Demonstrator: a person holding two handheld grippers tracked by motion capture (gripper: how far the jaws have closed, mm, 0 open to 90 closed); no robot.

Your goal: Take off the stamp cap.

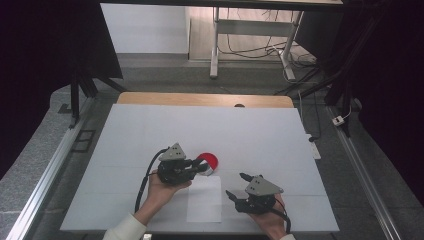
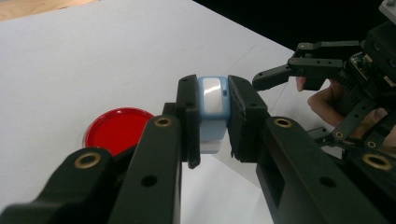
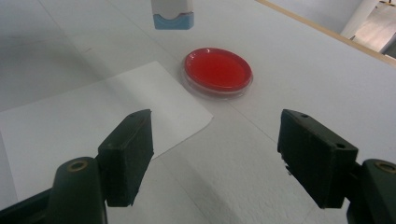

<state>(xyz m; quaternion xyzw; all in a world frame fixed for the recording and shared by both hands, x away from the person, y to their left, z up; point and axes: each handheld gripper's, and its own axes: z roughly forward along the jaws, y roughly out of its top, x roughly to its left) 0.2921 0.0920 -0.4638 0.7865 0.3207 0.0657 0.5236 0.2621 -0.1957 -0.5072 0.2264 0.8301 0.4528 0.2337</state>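
dish (image 1: 209,163) behind paper sheet (image 1: 204,200), on table (image 1: 130,135)

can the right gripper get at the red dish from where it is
Probably yes. The right gripper has its jaws wide open and points toward the red dish, with bare table and a corner of the white sheet between. The left gripper, holding the blue stamp, hangs just beside the dish.

Left claw (image 2: 212,123): matt black plastic jaws, brass-coloured metal rivets at joints. Right claw (image 3: 217,156): same matt black plastic, pads slightly grainy. Pale blue stamp (image 2: 212,114): smooth plastic, glossy white top panel catching light. Red dish (image 3: 218,71): glossy, clear plastic rim, shiny red inside. Paper sheet (image 3: 93,121): thin white paper, matt, smooth. Desk (image 3: 289,65): matt white cover, faintly textured; bare wood strip at far edge.
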